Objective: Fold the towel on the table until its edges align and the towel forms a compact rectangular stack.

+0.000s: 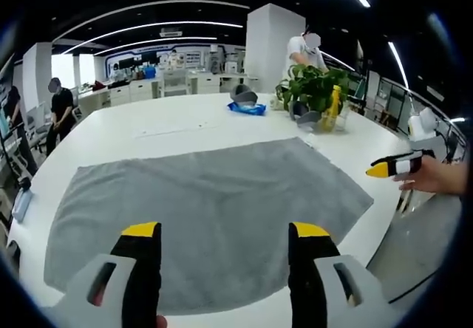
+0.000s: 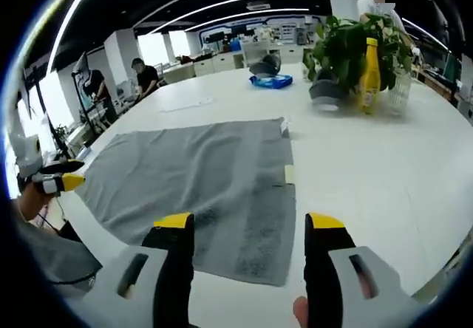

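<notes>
A: Left gripper (image 1: 224,233) gapes wide above the grey terry towel (image 1: 214,210), spread flat on the white table (image 1: 148,121).
B: Soft, limp; pinch corners. Right gripper (image 2: 251,224) likewise wide, empty.

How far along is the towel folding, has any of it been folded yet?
Nothing looks done: the grey terry towel lies spread flat in one layer on the white table, with no fold showing. Nothing is in hand either; the left gripper and the right gripper both hover open over the towel's near edge, gripping nothing. All the folds remain, until it forms a compact rectangular stack.
</notes>
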